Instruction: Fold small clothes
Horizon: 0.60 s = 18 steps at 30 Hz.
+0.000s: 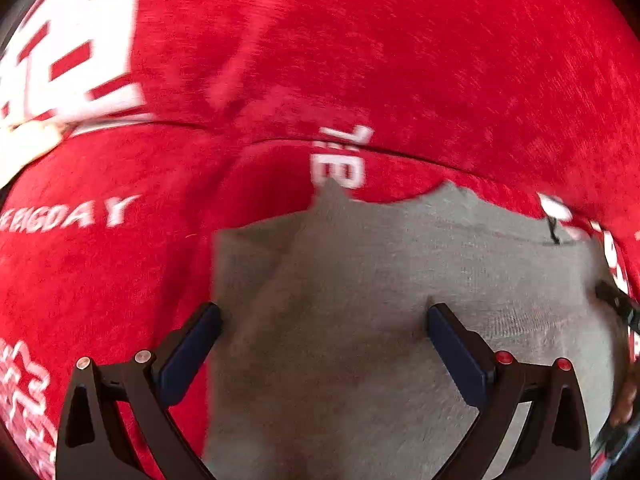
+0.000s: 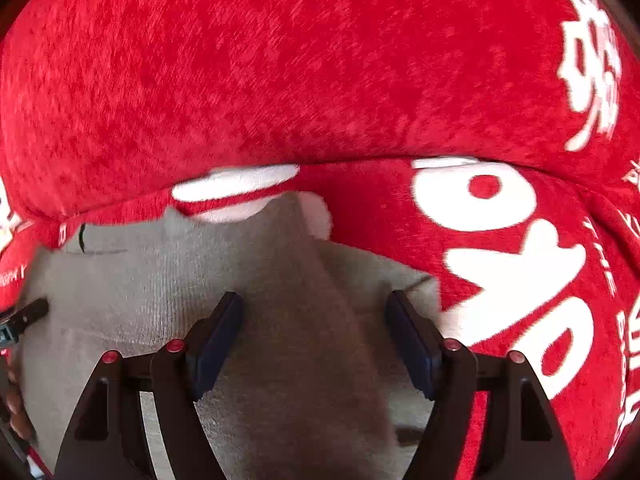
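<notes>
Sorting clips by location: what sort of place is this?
Probably a home, though little shows: a plush red blanket with white lettering as the work surface, and a small grey garment lying on it. No walls or furniture visible.

The garment (image 1: 360,300) fills the lower centre of both wrist views, lying on the plush blanket (image 1: 360,40) (which spreads above and to either side).

Looks like someone's home: all you see is a plush red blanket (image 1: 400,60) with white lettering, spread out like bedding.
</notes>
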Tool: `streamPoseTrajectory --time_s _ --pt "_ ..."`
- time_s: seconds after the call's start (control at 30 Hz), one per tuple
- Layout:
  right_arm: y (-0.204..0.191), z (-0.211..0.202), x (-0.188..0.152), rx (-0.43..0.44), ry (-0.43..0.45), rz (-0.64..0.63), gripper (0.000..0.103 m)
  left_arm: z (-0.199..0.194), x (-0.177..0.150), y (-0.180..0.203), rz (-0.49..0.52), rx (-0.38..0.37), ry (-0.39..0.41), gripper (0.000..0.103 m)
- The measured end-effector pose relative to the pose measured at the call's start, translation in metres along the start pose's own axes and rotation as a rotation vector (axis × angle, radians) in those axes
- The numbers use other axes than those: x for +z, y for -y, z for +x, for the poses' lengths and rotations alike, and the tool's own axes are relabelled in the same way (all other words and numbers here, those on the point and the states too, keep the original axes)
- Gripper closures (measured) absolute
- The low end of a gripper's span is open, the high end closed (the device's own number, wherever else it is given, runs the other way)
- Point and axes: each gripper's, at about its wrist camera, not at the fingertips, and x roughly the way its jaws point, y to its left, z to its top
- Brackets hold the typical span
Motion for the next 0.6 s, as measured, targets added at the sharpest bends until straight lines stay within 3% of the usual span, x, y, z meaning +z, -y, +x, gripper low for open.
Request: streamPoseTrajectory --time_s 0.1,0.17,0.23,0.27,0.33,0.43,0.47,0.53,0.6 --pt "-0.014 -0.034 -0.01 -0.026 0.076 -0.029 0.025 -0.035 -0.008 0.006 0.012 0.002 0.085 0.0" --pt "-0.022 -0.059 -0.025 0.038 0.141 0.008 0.024 -0.057 -0.025 0.02 0.031 -0.015 0.104 0.0" --pt "-0.035 -0.074 -0.042 0.15 0.197 0.046 0.022 -0.066 -0.042 0.037 0.067 -0.079 0.095 0.0" --pt "-0.043 -0.076 -0.05 0.216 0.186 0.049 0.022 -0.067 -0.051 0.046 0.084 -0.092 0.082 0.0" --pt "-0.062 -0.068 -0.058 0.249 0.118 0.026 0.022 -0.06 -0.06 0.055 0.1 -0.066 0.073 0.0" --pt "-0.082 -0.049 -0.075 0.16 0.02 -0.078 0.022 -0.044 -0.074 0.05 0.091 0.026 0.054 0.0" --pt "-0.085 -0.047 -0.082 0.1 0.041 -0.138 0.023 -0.038 -0.078 0.049 0.098 0.038 0.051 0.0" --pt "-0.08 -0.051 -0.09 0.019 0.091 -0.192 0.021 -0.036 -0.082 0.037 0.108 0.012 0.091 0.0" --pt "-0.052 -0.054 -0.088 0.003 0.078 -0.11 0.019 -0.039 -0.084 0.024 0.088 -0.006 0.085 0.0"
